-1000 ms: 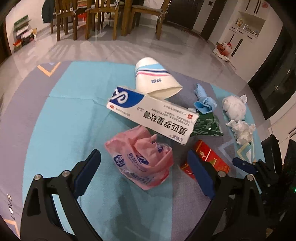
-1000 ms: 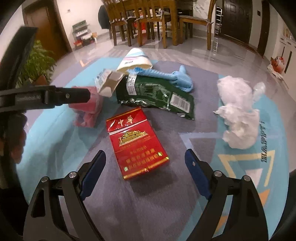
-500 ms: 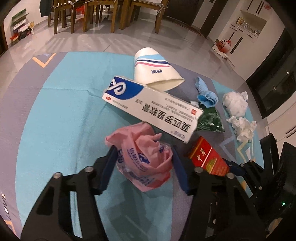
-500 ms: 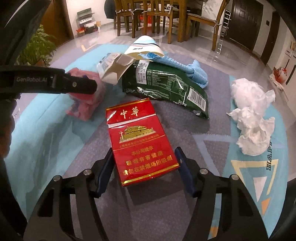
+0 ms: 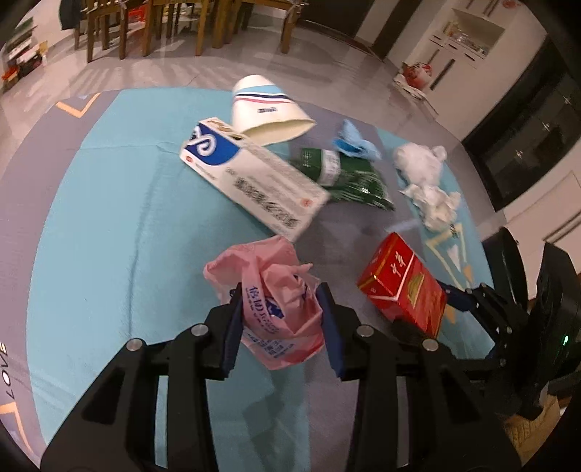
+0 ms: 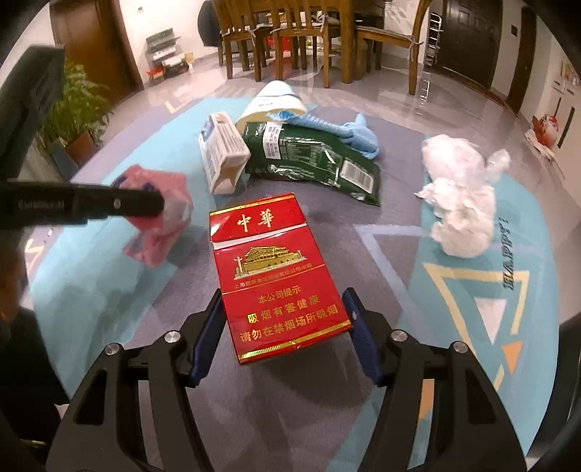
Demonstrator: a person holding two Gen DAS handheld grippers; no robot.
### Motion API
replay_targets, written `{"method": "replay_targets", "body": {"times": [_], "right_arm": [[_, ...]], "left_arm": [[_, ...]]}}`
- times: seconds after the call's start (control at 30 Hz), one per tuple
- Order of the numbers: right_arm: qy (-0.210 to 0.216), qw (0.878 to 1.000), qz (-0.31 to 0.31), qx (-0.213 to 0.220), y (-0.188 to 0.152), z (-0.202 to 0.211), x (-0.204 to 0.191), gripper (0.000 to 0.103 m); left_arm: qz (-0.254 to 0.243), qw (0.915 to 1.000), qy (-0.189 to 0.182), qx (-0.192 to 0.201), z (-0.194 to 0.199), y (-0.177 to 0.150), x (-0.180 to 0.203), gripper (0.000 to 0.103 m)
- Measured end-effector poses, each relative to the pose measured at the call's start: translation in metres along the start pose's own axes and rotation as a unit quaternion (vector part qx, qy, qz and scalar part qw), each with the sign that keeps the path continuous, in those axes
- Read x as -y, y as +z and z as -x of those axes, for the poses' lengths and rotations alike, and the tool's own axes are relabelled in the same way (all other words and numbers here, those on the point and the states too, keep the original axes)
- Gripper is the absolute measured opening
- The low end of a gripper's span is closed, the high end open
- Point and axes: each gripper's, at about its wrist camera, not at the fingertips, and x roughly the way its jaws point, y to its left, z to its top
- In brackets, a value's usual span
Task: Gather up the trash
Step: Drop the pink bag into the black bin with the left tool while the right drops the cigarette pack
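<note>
— Two pieces are in hand, I'd say. The left gripper (image 5: pixel 281 319) has just been closing, and its pads now pinch the crumpled pink bag (image 5: pixel 276 308). The right gripper (image 6: pixel 283 326) clamps the red cigarette pack (image 6: pixel 277 276) by its sides. Both look raised off the rug (image 5: pixel 109 218), though I can't be sure.

— And what's left?

— Most of the pile, by my judgement. Taking the white medicine box (image 5: pixel 250 178) as the marker: the paper cup (image 5: pixel 268 109) lies on its side just behind it, touching; the green foil wrapper (image 5: pixel 348 174) sits just beside its far end, with a blue cloth (image 5: pixel 356 143) behind that. The white tissue wads (image 5: pixel 428 181) lie well apart from the box, past the wrapper.

— Anything in the way?

— No bin shows in either view, so where these go I can't tell. The box lies near the pink bag but clear of it. Chairs (image 6: pixel 290 32) stand far behind.
</note>
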Motion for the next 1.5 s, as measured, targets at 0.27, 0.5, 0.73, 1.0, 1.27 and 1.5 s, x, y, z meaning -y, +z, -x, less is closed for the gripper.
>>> {"method": "replay_targets", "body": {"times": [0.27,0.5,0.73,1.0,1.27,1.5], "right_arm": [[-0.005,0.998,-0.058,0.031,-0.015,0.038,0.027,0.064],[-0.018,0.990,-0.119,0.077,-0.029,0.085,0.056,0.064],[-0.031,0.977,-0.162,0.135,-0.046,0.132,0.087,0.064],[-0.043,0.960,-0.220,0.171,-0.062,0.159,0.126,0.064],[-0.066,0.936,-0.265,0.221,-0.089,0.199,0.161,0.064],[-0.118,0.903,-0.335,0.240,-0.124,0.225,0.208,0.064]], "left_arm": [[-0.040,0.9990,-0.012,0.013,0.013,-0.010,0.037,0.039],[-0.087,0.9956,-0.007,0.036,0.021,-0.014,0.079,0.040],[-0.126,0.9902,-0.002,0.060,0.028,-0.021,0.116,0.040],[-0.175,0.9814,-0.005,0.078,0.030,-0.029,0.169,0.040],[-0.219,0.9718,-0.036,0.080,0.026,-0.026,0.233,0.040],[-0.249,0.9609,-0.091,0.080,0.019,-0.018,0.298,0.040]]}}
